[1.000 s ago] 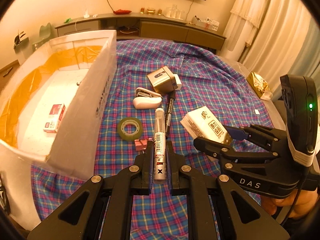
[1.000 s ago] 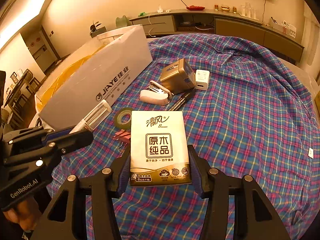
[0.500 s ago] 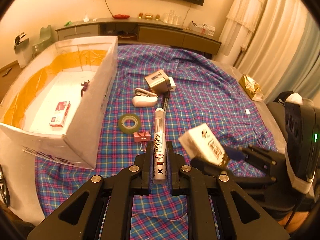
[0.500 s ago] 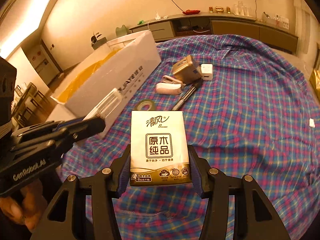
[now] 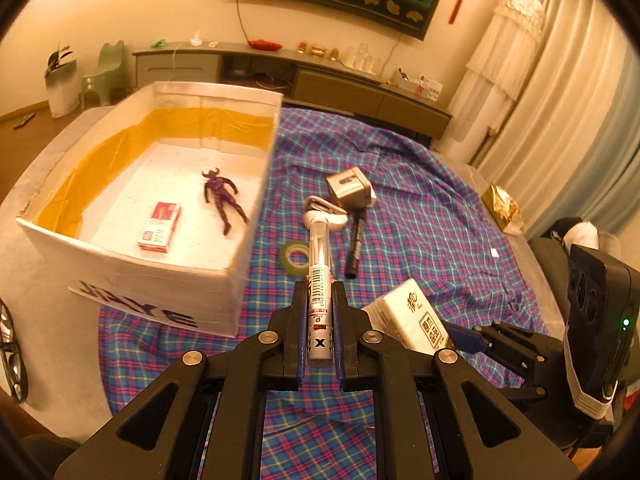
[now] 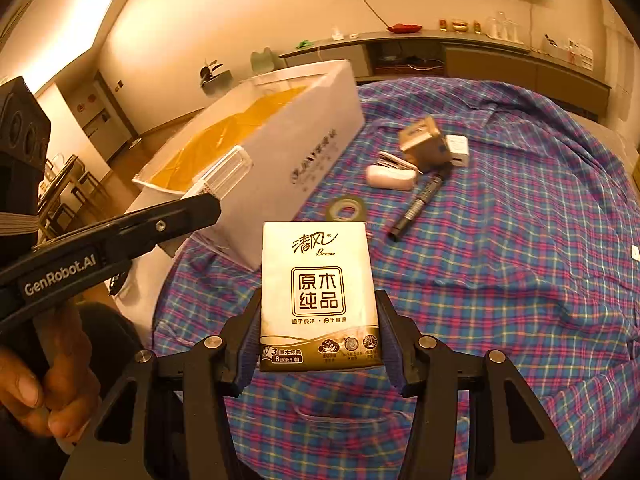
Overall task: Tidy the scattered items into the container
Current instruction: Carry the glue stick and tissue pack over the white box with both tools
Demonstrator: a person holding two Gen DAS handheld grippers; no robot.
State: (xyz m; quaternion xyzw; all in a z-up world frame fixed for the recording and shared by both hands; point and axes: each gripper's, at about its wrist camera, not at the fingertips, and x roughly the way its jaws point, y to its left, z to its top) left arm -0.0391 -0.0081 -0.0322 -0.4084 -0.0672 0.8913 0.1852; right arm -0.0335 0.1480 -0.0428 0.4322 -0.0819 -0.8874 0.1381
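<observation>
White foam container (image 5: 256, 184) waits left as left tongs (image 5: 320, 320) clamp a slim tube (image 5: 319, 280) and right tongs (image 6: 316, 344) pinch a tissue pack (image 6: 318, 296) above the plaid cloth (image 6: 500, 280); either could slip or clip the rim.

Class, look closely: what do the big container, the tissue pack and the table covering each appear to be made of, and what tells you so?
Container: probably white foam board or corrugated plastic, matte, with thick cut walls and yellow tape inside.
Tissue pack: glossy printed plastic film, judging by its sheen and soft edges.
Table covering: woven plaid cloth, matte, with wrinkles and folds.
</observation>
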